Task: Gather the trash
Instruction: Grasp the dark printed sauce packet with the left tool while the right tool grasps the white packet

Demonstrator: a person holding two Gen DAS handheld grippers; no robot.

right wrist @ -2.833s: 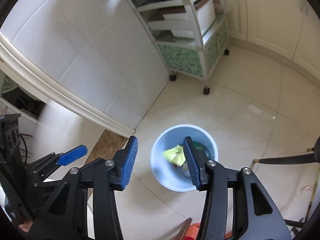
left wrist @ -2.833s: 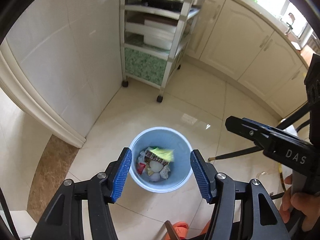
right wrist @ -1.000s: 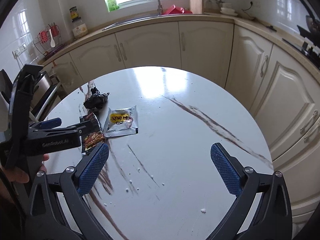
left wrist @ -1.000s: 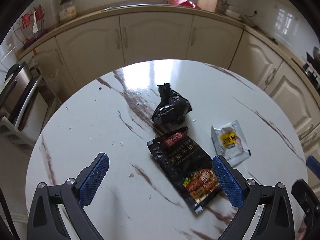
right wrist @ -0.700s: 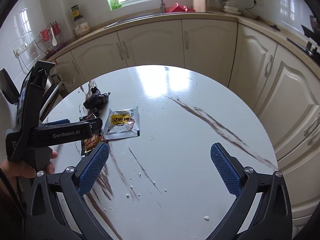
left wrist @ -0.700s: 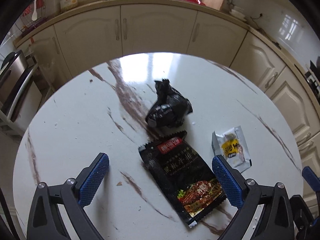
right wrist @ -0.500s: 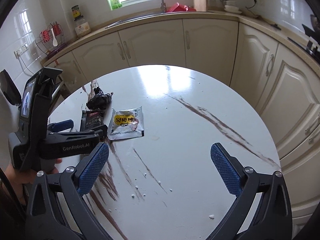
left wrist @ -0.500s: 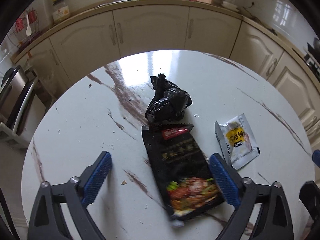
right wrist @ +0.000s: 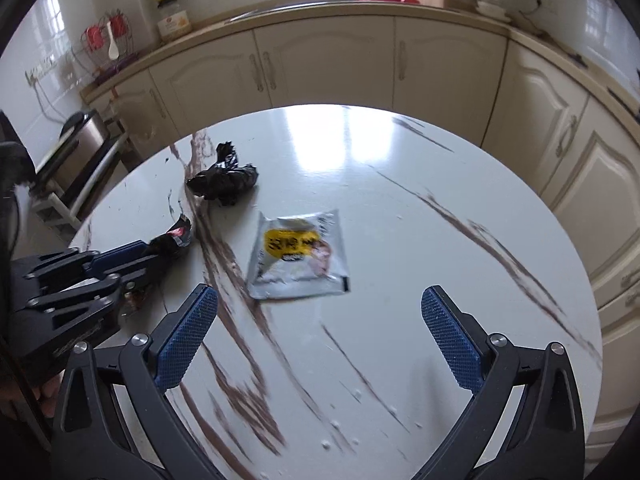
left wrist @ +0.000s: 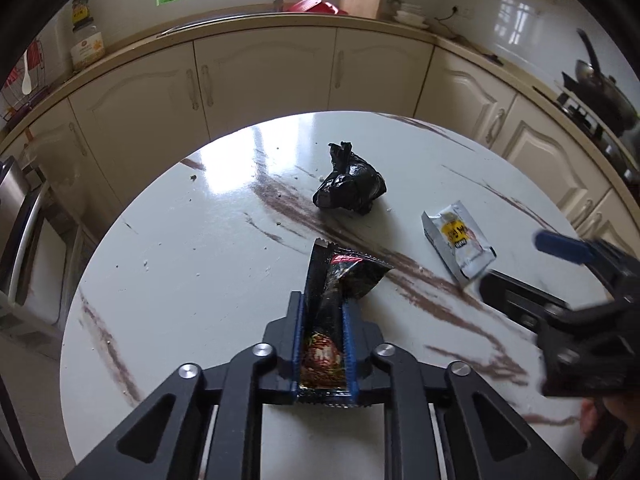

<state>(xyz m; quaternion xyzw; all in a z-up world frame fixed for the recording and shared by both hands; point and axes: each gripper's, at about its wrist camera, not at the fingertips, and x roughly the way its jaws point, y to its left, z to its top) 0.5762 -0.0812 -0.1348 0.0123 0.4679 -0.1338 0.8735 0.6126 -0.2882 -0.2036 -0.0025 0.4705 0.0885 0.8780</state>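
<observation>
Left wrist view: looks steeply down, close over the round white marble-veined counter [left wrist: 208, 264], toward the cabinets. Right wrist view: likewise, from farther right. Both share the silver-and-yellow sachet [left wrist: 458, 242] [right wrist: 298, 256] and crumpled black plastic bag [left wrist: 350, 190] [right wrist: 224, 180].

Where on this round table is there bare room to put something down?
The table's right half, from the silver packet to the rim by the cabinets, is bare apart from crumbs, as is its left edge. It is crowded left of centre: the crumpled black bag, the silver packet and the dark snack wrapper that the left tool is closing on.
</observation>
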